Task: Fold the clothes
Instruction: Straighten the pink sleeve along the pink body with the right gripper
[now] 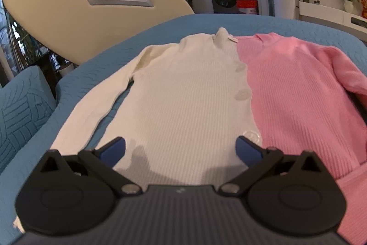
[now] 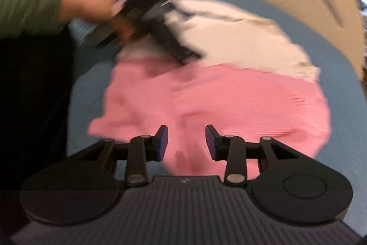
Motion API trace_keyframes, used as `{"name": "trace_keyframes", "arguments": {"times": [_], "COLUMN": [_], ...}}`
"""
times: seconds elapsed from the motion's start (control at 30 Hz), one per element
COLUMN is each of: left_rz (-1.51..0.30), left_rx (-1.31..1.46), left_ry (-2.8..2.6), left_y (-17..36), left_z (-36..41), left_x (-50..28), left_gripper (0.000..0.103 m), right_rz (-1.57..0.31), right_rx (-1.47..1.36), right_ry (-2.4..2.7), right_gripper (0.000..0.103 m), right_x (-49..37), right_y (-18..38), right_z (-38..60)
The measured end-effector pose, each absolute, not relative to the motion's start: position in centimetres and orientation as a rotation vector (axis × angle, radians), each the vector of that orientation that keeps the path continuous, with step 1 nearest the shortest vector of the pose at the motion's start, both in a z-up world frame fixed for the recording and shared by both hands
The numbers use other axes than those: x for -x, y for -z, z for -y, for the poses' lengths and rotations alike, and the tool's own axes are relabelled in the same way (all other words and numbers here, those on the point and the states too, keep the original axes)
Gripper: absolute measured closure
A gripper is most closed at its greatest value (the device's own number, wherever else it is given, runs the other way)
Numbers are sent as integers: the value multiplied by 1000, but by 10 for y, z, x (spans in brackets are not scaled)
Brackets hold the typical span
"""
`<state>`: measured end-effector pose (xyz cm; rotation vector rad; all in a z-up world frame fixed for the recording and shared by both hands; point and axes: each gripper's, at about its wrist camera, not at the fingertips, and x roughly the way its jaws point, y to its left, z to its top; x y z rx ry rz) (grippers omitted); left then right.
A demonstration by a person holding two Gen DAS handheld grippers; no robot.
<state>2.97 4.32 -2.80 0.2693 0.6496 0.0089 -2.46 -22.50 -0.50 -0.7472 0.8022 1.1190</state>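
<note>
Left wrist view: cream-and-pink cardigan (image 1: 206, 93) spread flat on blue quilted bed (image 1: 96, 66). Left hand-held gripper (image 1: 180, 148) jaws wide apart over cream half; right hand-held gripper (image 2: 187, 141) jaws parted, empty, over pink half.

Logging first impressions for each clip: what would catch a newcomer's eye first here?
A two-tone ribbed cardigan, cream on the left half and pink on the right, lies spread flat on a blue quilted bedspread. The left gripper hovers open over its cream hem. In the blurred right wrist view, the right gripper stands open above the pink half.
</note>
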Motion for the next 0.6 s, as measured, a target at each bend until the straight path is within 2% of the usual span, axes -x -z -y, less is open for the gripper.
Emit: {"name": "trace_keyframes", "arguments": {"times": [0.17,0.23,0.43,0.6], "left_rz": [-624,-602,-493,-505], "left_rx": [-326,-364,-325,-337], "left_ry": [62,135,361,522], "left_y": [22,11,-24,-21], "left_z": [-39,-34,-35,-26], "left_x": [-19,-7,47,80], "left_gripper": [0,0,0,0], "right_rz": [-915,-916,-809,-770], "right_rx": [817,799,763,818], "right_ry": [-1070,-1087,-1169,-1178], "right_gripper": [66,80,81,80], "right_x": [14,16,36,53], "right_y": [37,32,-9,-17], "right_z": [212,216,235,235]}}
